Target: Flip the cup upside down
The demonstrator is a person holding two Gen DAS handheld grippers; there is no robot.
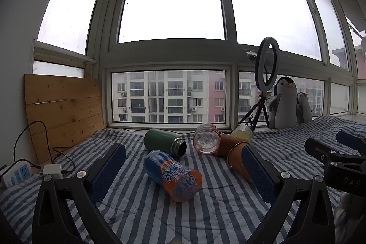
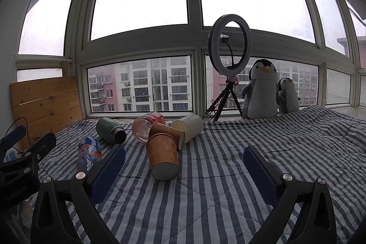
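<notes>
Several cups and bottles lie on their sides on the striped bedspread [image 1: 160, 209]. A blue-and-orange printed cup [image 1: 173, 175] lies between my left gripper's open fingers, a little ahead; it also shows in the right wrist view [image 2: 88, 153]. A brown paper cup [image 2: 162, 158] lies base toward me, with a second brown cup [image 2: 167, 133] behind it. My left gripper [image 1: 183, 166] is open and empty. My right gripper [image 2: 184, 166] is open and empty, just right of the brown cup. The right gripper also shows in the left wrist view [image 1: 334, 152].
A green flask [image 1: 163, 142], a clear pink bottle [image 1: 205, 138] and a cream cup [image 2: 188, 128] lie behind. A ring light on a tripod [image 2: 230, 54] and two penguin toys [image 2: 260, 90] stand at the window. A wooden board [image 1: 64, 111] and a power strip [image 1: 16, 173] are on the left.
</notes>
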